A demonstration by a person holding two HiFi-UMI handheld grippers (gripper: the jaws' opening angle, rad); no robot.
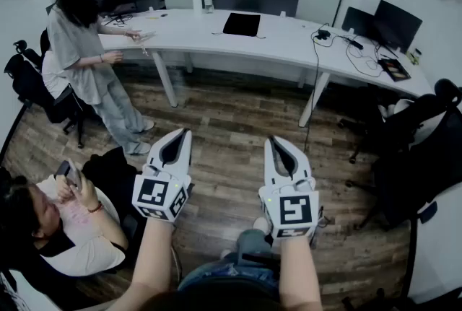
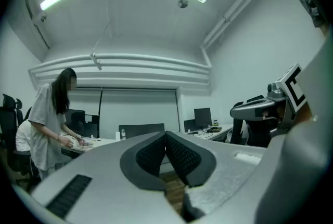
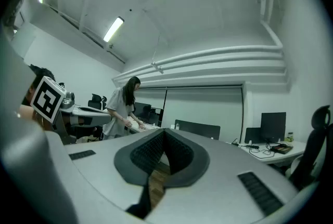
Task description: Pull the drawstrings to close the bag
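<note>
Hovering over the wooden floor (image 1: pixel 231 118), left gripper (image 1: pixel 183 132) closed, empty; right gripper (image 1: pixel 273 138) likewise closed, empty.

Shells of left gripper (image 1: pixel 182 135) and right gripper (image 1: pixel 274 141): matt pale-grey plastic, finely grained up close. Their pads (image 2: pixel 156 154): black, rubbery-looking, dense dimpled grid. The marker cubes (image 1: pixel 160 195): flat matt black-on-white print. The floor (image 1: pixel 231 118): wood-look planks, visible grain, low sheen. The desk (image 1: pixel 289 35): smooth white top, white metal-looking legs. The jeans (image 1: pixel 242 266): blue denim cloth.
</note>
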